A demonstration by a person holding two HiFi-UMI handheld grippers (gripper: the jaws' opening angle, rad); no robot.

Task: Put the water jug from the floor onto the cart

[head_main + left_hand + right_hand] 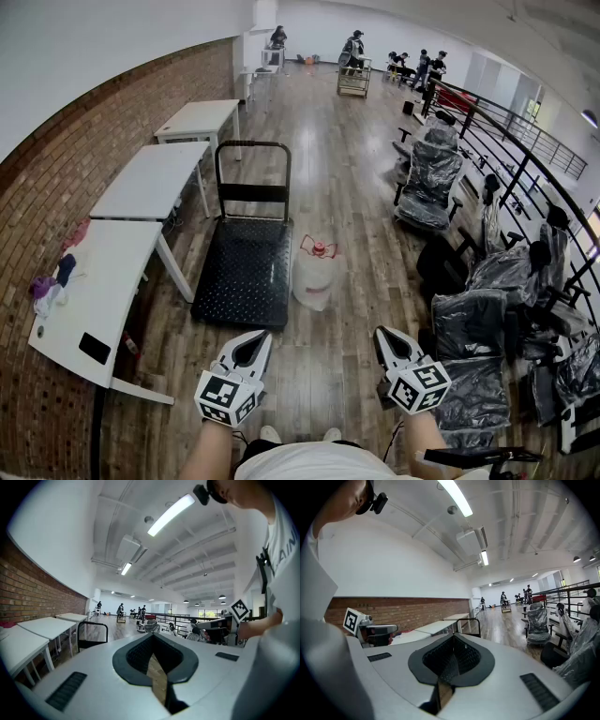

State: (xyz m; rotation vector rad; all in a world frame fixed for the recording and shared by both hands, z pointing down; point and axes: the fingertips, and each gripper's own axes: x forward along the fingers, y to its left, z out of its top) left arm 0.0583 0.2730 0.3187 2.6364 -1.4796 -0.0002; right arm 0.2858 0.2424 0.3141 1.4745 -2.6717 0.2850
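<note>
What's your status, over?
Left gripper, right gripper shut, empty. Water jug upright on floor beside cart, untouched. Nothing in the way.

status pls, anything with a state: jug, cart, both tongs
Black flatbed cart: handle upright, nothing loaded on its deck.
Clear plastic water jug with red cap: upright, capped, on the wood floor by the cart's right edge.
Left tongs: shut, holding nothing.
Right tongs: shut, holding nothing.
</note>
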